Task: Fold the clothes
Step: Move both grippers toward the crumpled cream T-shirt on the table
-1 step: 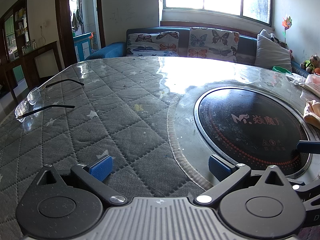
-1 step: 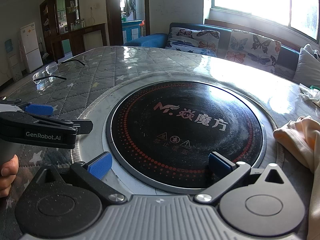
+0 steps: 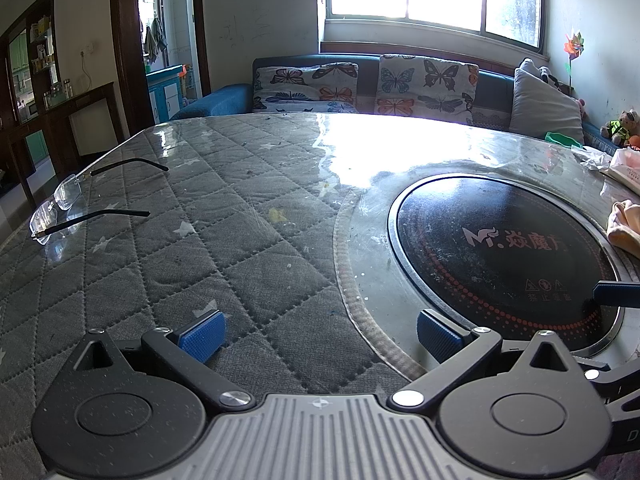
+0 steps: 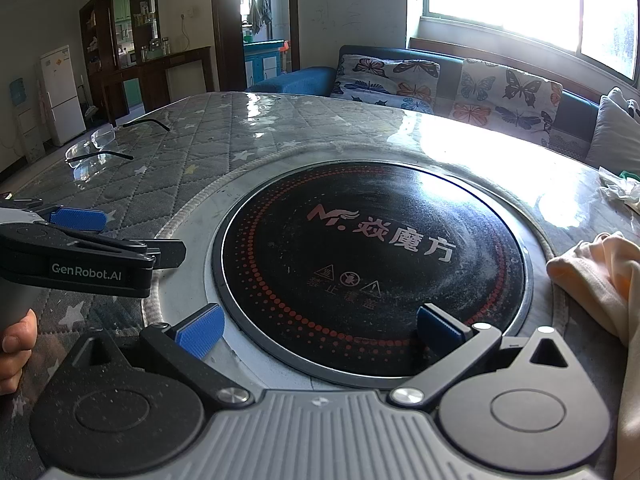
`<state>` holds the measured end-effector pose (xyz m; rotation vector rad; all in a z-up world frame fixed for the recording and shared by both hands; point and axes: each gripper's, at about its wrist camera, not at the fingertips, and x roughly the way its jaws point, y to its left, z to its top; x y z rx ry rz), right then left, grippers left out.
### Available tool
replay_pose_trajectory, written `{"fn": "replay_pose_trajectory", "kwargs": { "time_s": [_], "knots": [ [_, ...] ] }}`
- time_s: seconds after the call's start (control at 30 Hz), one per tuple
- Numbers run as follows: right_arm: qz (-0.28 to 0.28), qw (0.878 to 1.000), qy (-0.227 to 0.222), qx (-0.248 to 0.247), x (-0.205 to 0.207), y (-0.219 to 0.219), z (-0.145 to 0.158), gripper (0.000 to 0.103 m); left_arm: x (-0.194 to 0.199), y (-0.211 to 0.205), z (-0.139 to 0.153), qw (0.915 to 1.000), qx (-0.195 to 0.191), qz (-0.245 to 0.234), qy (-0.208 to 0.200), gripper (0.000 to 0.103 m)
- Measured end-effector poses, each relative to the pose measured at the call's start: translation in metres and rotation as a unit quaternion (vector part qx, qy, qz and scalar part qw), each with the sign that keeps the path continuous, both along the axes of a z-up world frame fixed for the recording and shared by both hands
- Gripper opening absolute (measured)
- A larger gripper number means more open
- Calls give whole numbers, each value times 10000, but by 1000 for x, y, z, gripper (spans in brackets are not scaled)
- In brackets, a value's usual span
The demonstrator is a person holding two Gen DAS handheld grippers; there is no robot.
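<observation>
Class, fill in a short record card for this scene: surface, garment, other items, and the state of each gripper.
surface: table with a quilted grey cover under clear sheeting
centre: round black cooktop set into the table
garment: pale peach cloth, bunched at the right edge, untouched
other items: glasses lying far left
left gripper: open, empty
right gripper: open, empty, over the cooktop

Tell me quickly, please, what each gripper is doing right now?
Left gripper: open, holding nothing, over the quilted table cover.
Right gripper: open, holding nothing, over the round cooktop.
</observation>
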<state>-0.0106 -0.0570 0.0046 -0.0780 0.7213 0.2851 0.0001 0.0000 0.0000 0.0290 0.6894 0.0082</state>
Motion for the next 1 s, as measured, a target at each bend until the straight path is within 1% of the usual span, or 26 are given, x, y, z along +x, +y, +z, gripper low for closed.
{"fn": "replay_pose_trajectory", "kwargs": {
  "time_s": [0.47,0.63,0.8,1.0],
  "knots": [
    [-9,10000,9,-11,-1,0,2,103,1,-1,2,10000,14,4,21,103],
    [82,9999,33,95,-3,-2,5,103,4,-5,4,9999,36,43,119,103],
    [73,9999,-91,80,-16,-6,14,103,-2,-14,11,9999,76,-103,96,103],
    [-84,9998,-107,127,-34,-16,22,103,-13,-28,22,9994,-25,-337,84,103]
  ]
}}
